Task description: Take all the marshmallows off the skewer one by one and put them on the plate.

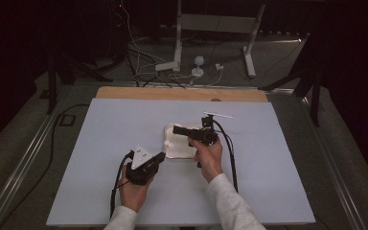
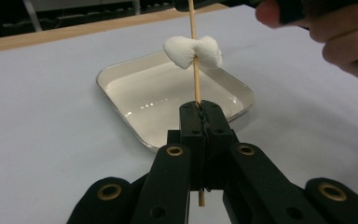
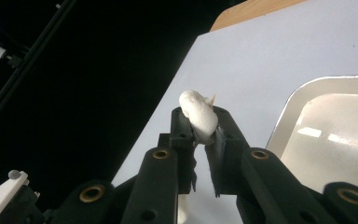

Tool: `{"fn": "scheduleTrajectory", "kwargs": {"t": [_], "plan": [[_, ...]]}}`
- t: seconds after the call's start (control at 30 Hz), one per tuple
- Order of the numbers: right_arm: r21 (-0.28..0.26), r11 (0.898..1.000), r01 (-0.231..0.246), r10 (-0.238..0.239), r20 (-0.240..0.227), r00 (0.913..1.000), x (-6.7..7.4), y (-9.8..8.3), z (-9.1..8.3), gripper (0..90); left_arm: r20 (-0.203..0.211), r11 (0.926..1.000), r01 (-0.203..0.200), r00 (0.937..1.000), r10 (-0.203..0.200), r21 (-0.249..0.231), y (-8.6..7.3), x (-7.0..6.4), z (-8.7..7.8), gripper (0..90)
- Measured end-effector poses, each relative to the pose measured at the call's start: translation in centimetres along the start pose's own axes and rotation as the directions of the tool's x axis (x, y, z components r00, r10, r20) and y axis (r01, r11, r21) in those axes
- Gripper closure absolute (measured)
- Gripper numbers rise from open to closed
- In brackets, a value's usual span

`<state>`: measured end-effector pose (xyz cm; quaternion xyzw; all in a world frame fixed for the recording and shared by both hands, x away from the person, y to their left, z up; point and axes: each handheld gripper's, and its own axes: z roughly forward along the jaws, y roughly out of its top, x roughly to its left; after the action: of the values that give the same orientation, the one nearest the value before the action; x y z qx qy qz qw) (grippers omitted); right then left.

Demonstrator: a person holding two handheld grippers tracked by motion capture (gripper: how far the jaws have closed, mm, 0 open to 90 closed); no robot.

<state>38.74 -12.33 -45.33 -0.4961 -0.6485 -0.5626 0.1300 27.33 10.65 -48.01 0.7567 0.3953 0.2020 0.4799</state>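
Note:
My left gripper is shut on a thin wooden skewer that stands upright from its jaws. A white marshmallow is threaded on the skewer, part way up, above a white tray. In the high view my left gripper sits at the tray's near left corner. My right gripper reaches left over the tray. It is shut on a second marshmallow, and a pale skewer tip pokes out beside it.
A grey-white mat covers the table, with a wooden edge at the far side. A small white strip lies beyond the tray. Cables and a stand's white legs are on the floor behind.

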Motion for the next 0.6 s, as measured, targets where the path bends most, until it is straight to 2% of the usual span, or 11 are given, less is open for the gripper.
{"fn": "scheduleTrajectory", "kwargs": {"t": [0.1,0.17,0.43,0.6], "plan": [[0.0,1.0,0.029,-0.029,0.012,0.9995,0.3,0.2,-0.2,81.4,0.004,1.0,-0.002,1.0,0.002,-0.006,0.1,0.0,-0.2,90.0],[-0.004,1.0,0.023,-0.023,0.005,0.9997,0.3,0.3,-0.1,81.3,-0.002,0.9999,-0.012,0.9999,0.012,-0.003,0.1,0.0,-0.4,90.0],[0.009,0.998,0.061,-0.061,0.006,0.9981,0.9,0.6,0.3,81.4,-0.001,1.0,-0.009,1.0,0.009,-0.005,-0.3,0.5,-1.4,90.0],[0.009,0.998,0.059,-0.058,-0.009,0.9983,1.1,0.6,0.5,81.4,-0.008,0.9999,-0.013,0.9999,0.013,-0.003,-0.3,0.5,-1.8,90.0]]}}
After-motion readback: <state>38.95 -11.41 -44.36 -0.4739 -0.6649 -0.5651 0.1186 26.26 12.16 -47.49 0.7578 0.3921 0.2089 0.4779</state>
